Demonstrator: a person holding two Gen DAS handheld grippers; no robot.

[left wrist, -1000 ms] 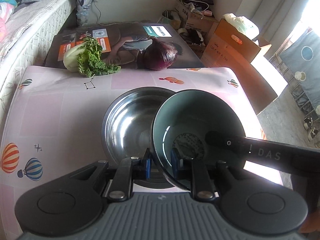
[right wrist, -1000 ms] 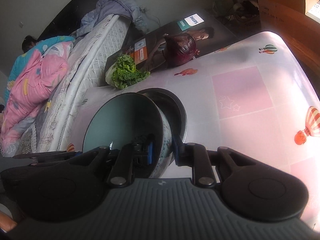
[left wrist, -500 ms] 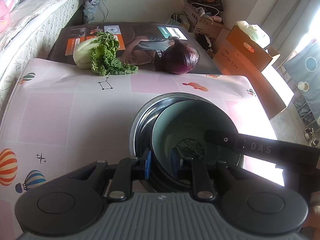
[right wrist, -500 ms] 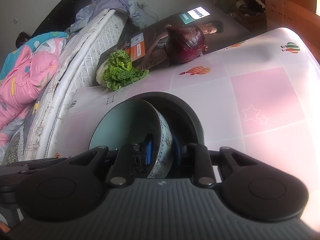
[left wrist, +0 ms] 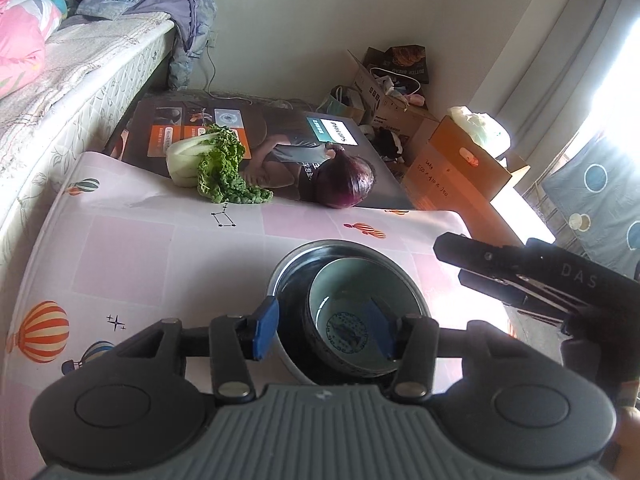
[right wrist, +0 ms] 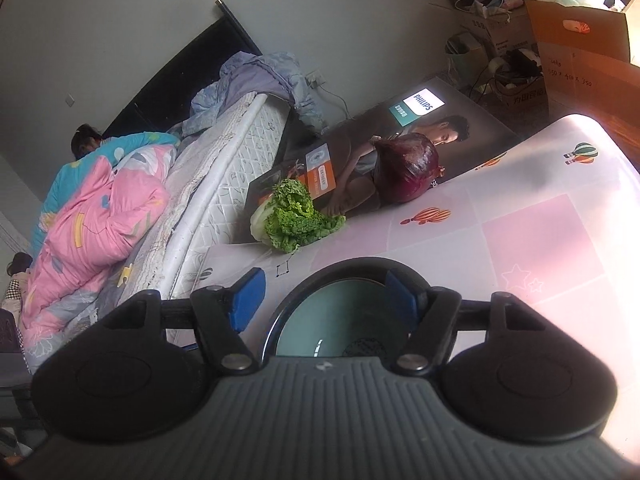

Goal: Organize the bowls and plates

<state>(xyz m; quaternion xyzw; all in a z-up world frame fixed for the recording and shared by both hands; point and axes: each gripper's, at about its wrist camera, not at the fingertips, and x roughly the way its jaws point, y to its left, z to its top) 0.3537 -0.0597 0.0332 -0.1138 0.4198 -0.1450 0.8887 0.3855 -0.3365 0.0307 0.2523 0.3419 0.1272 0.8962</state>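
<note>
The blue-green bowl [left wrist: 352, 312] sits inside the metal bowl [left wrist: 296, 276] on the surface [left wrist: 132, 256] with the balloon cloth. The left view shows the round pattern on its bottom and the right tool's black arm beside the bowls. The right view shows the pink blanket [right wrist: 96, 216] on the bed. Both views show the lettuce [left wrist: 212, 164] and the red cabbage [left wrist: 344, 184] far back. The left tool [left wrist: 324, 332] and right tool [right wrist: 324, 296] are both opening, their pads off the bowls.

The right gripper [right wrist: 324, 300], jaws opening and touching nothing, hovers over the teal bowl [right wrist: 340, 324] nested in the steel bowl [right wrist: 360, 266], with lettuce [right wrist: 296, 216] beyond it.
</note>
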